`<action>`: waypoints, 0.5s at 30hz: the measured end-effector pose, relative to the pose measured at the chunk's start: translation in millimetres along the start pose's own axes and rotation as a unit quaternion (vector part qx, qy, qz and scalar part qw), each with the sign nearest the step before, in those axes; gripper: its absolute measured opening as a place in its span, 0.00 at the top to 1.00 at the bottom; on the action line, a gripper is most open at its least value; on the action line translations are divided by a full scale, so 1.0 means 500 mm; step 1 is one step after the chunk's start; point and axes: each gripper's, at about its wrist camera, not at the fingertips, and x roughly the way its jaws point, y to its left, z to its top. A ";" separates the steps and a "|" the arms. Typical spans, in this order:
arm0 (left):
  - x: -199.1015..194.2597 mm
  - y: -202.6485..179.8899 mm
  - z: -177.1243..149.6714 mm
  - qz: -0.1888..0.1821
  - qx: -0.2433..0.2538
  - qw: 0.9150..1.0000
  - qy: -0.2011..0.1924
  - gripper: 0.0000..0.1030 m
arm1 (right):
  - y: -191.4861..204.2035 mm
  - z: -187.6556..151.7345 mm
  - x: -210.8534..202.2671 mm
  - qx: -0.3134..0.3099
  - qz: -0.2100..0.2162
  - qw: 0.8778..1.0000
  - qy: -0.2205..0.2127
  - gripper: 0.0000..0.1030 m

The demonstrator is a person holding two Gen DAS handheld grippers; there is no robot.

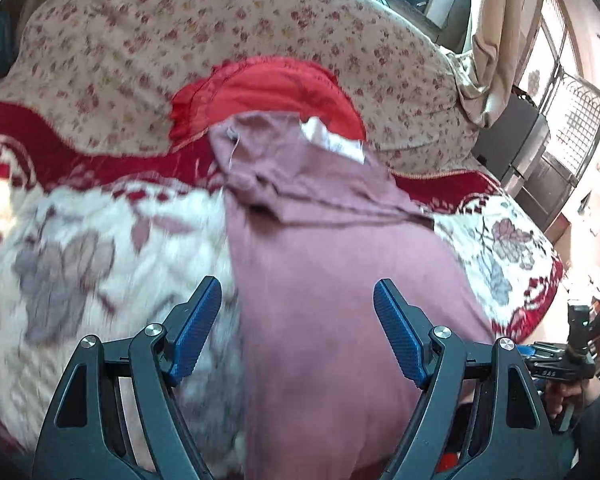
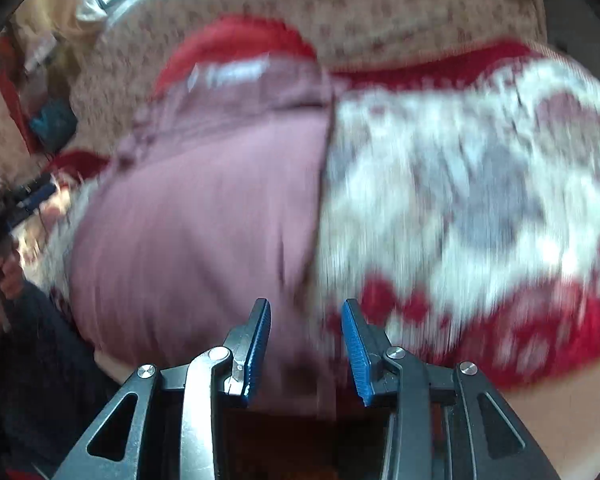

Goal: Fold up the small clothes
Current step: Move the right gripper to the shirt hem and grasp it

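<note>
Across a bed spread with a red-and-white flowered blanket (image 1: 80,248) lies a mauve garment (image 1: 320,280), flat over most of its length, with its far end bunched and overlapping a red garment (image 1: 260,92). Shows a white label (image 1: 340,140) at the mauve garment's far edge, right beside the red cloth. Beyond both, a beige quilt with small red flowers (image 1: 180,32).

Left wrist view: left gripper (image 1: 298,320) with blue-padded fingers (image 1: 198,328) spread wide, nothing between the pads. Mauve cloth fills the gap beyond the fingers and runs under the right-hand one; the left-hand finger stands over the blanket, just beside the garment's straight left edge. Cannot tell whether the tips touch the cloth. At the far right edge, part of the other gripper, held in a hand (image 1: 572,396).

Right wrist view, heavily blurred: right gripper (image 2: 306,320) with fingers (image 2: 258,344) partly apart, pinching nothing. Garment's right edge (image 2: 324,200) runs toward the gap between them, so that the left-hand finger sits over mauve cloth and the right-hand one over the blanket's red border (image 2: 540,340).
</note>
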 end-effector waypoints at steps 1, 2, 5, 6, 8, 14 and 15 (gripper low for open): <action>-0.004 0.001 -0.010 -0.001 -0.001 1.000 -0.002 0.23 | 0.002 -0.011 0.006 -0.007 -0.005 1.000 0.013 0.66; -0.008 0.004 -0.023 -0.005 -0.005 1.000 -0.003 0.23 | 0.005 -0.019 0.010 -0.018 -0.007 1.000 0.019 0.66; -0.008 0.010 -0.044 -0.016 -0.021 1.000 -0.008 0.23 | 0.003 -0.023 0.022 -0.024 -0.002 0.999 0.029 0.66; -0.007 0.011 -0.047 -0.017 -0.023 1.000 -0.009 0.23 | 0.003 -0.023 0.028 -0.024 -0.005 0.999 0.035 0.66; -0.003 0.017 -0.055 -0.014 -0.027 1.000 -0.006 0.23 | 0.001 -0.018 0.048 -0.025 -0.001 0.998 0.051 0.66; -0.006 0.032 -0.058 -0.009 -0.036 0.999 0.000 0.23 | -0.016 -0.002 0.091 -0.015 -0.007 0.996 0.083 0.69; -0.007 0.031 -0.058 -0.009 -0.034 0.999 0.005 0.23 | -0.015 0.001 0.089 -0.016 -0.001 0.997 0.082 0.76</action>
